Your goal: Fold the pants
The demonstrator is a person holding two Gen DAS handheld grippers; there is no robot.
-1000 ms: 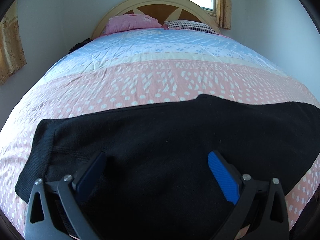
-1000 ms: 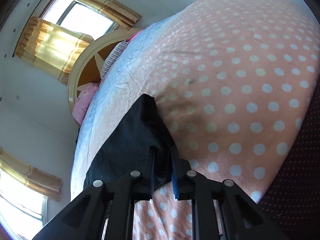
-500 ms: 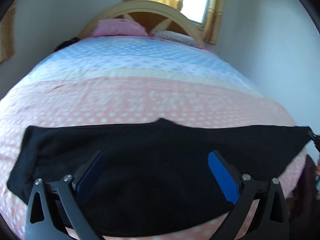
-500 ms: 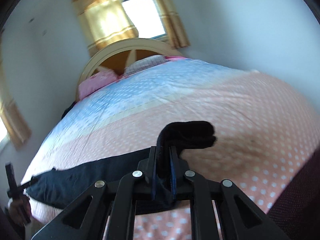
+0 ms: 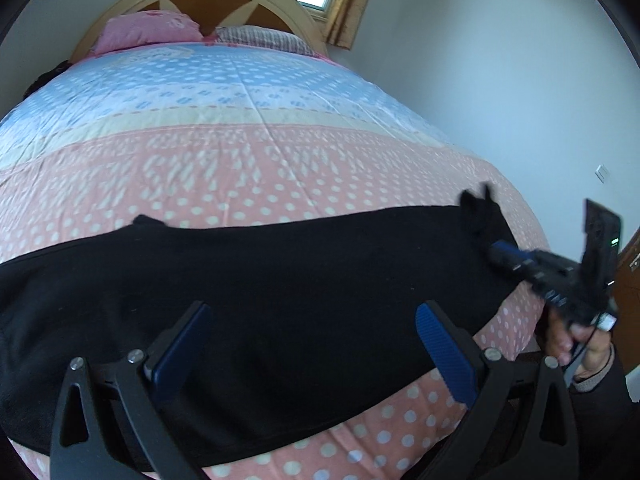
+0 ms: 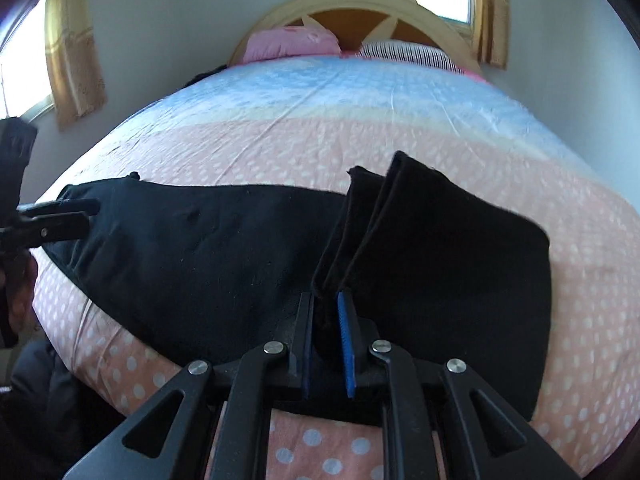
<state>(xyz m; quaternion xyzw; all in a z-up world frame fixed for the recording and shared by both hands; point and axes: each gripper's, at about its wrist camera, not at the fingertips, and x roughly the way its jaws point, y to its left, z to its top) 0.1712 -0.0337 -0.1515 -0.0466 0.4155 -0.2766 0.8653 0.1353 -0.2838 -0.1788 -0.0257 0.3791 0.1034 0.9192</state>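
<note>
Cloth of the black pants is laid as one long band across the lower half of the left wrist view, its long axis running from the left edge of the frame to the right. It rests on the pink-and-blue dotted quilt.

At the lower left and lower centre of that view, the left gripper is seen with its blue pads spread wide apart above the band. Nothing is held between them. In the right wrist view this same tool is seen at the far left edge, just beside the left end of the pants; whether it touches the cloth cannot be told.

At the right end of the band, the right gripper is found at the bottom centre of its own view. Its jaws have just been opening, yet the doubled end of the cloth fills the narrow gap between them and appears pinched. That end is raised off the quilt and stands up from the fingers towards the upper right.

The coming move is judged to turn on this axis: the lifted right end would have to be carried leftward along the band, towards the end nearer the left gripper.
</note>
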